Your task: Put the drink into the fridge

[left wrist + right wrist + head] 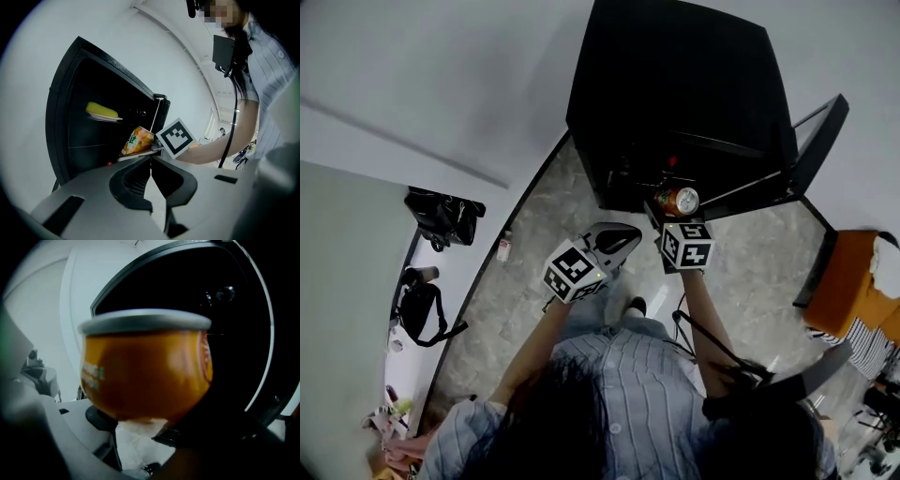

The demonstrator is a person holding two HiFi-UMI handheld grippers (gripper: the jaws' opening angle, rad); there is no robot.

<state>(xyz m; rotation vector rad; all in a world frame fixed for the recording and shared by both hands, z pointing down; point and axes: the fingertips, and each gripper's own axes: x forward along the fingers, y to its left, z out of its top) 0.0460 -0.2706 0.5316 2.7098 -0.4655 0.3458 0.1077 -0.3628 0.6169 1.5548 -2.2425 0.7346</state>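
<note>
Orange metal drink can (678, 200), clamped in right gripper (674, 217), at mouth of open black box-shaped fridge (675, 84) at 12 o'clock, left gripper (624, 238) at can's 8 o'clock, jaws together, empty.

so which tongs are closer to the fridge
Right. The right tongs hold the drink can at the mouth of the open fridge; the left tongs, shut and empty, sit short of it.
</note>
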